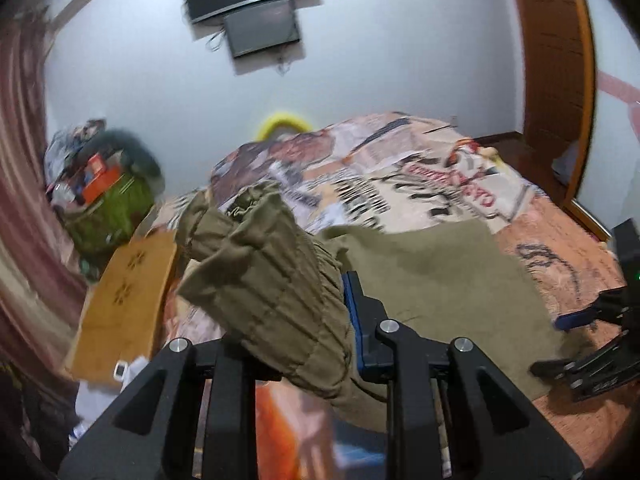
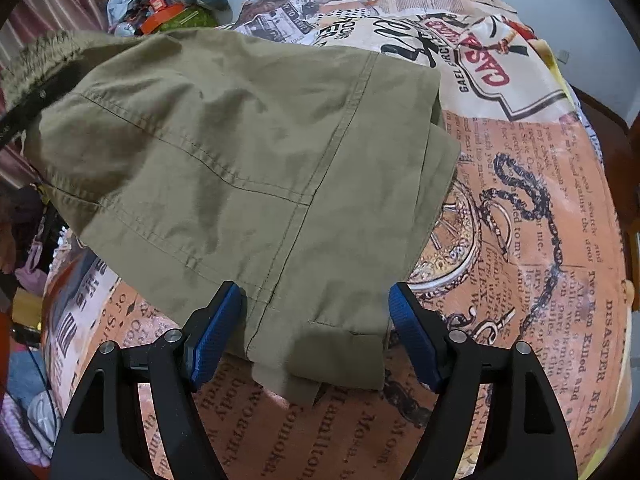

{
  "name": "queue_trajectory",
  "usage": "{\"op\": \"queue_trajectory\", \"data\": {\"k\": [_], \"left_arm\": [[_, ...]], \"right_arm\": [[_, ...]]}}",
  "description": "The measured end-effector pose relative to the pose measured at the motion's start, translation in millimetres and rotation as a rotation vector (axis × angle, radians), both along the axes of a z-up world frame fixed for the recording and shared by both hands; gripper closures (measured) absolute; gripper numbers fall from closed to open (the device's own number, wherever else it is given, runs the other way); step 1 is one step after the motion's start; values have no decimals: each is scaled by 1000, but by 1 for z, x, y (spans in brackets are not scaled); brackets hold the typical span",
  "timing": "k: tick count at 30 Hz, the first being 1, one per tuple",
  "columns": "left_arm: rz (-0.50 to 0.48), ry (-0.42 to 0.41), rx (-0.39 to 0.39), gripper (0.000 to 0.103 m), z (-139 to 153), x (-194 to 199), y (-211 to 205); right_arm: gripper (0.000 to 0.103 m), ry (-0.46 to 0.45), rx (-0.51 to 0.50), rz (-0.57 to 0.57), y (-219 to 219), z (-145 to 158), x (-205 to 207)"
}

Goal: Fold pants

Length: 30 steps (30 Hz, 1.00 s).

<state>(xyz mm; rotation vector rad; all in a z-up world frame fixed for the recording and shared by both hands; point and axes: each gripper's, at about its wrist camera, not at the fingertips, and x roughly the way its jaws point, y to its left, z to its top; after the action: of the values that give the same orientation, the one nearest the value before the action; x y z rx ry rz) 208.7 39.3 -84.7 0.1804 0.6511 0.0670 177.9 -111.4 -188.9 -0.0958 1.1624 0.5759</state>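
1. Left wrist view: my left claw [image 1: 320, 312] is clenched on the gathered elastic waistband of the olive pants [image 1: 276, 280]. The bunched fabric rises up and ahead from between the fingers, lifted off the bed [image 1: 400, 168]. Only one blue pad [image 1: 354, 316] shows, pressed against the right side of the cloth; the other is hidden behind it.
2. Still in that view, the rest of the pants trails to the right of my left claw and lies flat on the printed bedspread. Further right, at the frame edge, my right claw [image 1: 576, 320] sits low at the far end of the fabric.
3. Ahead of the left claw, beyond the bed, two dark screens [image 1: 256, 4] hang on the pale wall. To the left stands a green bag [image 1: 112, 216] piled with clutter.
4. Right wrist view: my right claw [image 2: 316, 332] is released, its two blue pads [image 2: 216, 332] spread wide on either side of the pants' [image 2: 248, 152] hem. The hem lies between the fingers, on the newspaper-print bedspread [image 2: 540, 220]. The leg stretches ahead and to the left.
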Motion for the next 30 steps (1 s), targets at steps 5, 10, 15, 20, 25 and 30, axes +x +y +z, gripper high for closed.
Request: {"op": "queue_trajectory", "data": {"k": [5,10,15,20,25,30], "left_arm": [[-124,42,-104,80,17,16,-34],[-252,192,-340,80,12,41,-56],[-308,333,-444,80,-13,59,-76],[-339,460,-501,79,-44,69,-88],[-352,523,-500,71,-64,69,-99],[-378,541,-474,50,-67,65,-106]], "right_arm": [[26,-9,7,6,1,-1,0],[25,-1,35,0,-2,-3,0],[25,3,46,-5,-4,-3,-1],[26,26,89,-29,-14,-2,-1],[26,30,97,-43,-18,1,-2],[26,12,88,-53,-23,7,-7]]}}
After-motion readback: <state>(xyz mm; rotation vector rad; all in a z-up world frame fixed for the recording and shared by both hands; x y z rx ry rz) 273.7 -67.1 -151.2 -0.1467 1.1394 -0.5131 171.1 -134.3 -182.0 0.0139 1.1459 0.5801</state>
